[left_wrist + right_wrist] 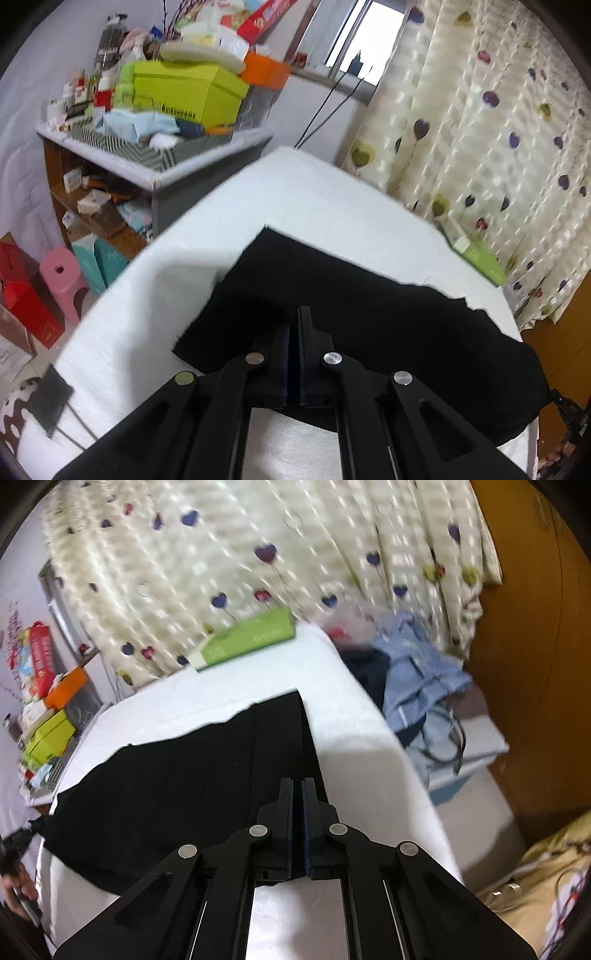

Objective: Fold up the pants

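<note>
Black pants (369, 314): near edge hidden behind left gripper (294, 354); fabric between fingers indiscernible. Curtain (258, 565): motion-blurred. Hand (16, 890): cut by frame edge. Shelf clutter (177, 74): labels illegible.

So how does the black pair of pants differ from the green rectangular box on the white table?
The black pair of pants is soft cloth, spread flat over much of the white table; the green rectangular box is rigid and much smaller. The pants lie by both grippers; the box sits at the far edge beside the curtain. Both rest on the table.
</note>
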`<state>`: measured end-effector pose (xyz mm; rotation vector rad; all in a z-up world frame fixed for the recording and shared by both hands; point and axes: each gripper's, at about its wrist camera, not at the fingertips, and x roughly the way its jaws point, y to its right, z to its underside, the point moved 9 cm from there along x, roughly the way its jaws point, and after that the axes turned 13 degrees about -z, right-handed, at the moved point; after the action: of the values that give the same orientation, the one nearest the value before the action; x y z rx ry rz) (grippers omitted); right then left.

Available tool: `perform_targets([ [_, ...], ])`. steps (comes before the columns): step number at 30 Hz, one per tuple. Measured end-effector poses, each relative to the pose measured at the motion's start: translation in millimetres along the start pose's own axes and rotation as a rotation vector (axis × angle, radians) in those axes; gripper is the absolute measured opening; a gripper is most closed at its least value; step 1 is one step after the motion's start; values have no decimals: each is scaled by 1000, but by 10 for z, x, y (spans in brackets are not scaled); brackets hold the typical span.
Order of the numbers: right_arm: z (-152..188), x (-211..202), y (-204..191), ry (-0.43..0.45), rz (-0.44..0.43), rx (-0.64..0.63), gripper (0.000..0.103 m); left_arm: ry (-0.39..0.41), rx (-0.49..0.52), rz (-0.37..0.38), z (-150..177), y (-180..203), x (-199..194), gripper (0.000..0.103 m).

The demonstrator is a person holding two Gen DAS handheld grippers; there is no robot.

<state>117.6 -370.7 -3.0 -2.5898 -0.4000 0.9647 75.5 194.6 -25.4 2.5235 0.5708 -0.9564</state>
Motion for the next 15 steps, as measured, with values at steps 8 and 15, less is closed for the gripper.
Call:
perform_targets([
  [8,338,174,260,-108,52,37,4,-87,32,-29,329,-129,209,5],
  [15,111,-116,154,-18,119,-58,18,-67,29,-44,253,-288,28,11],
])
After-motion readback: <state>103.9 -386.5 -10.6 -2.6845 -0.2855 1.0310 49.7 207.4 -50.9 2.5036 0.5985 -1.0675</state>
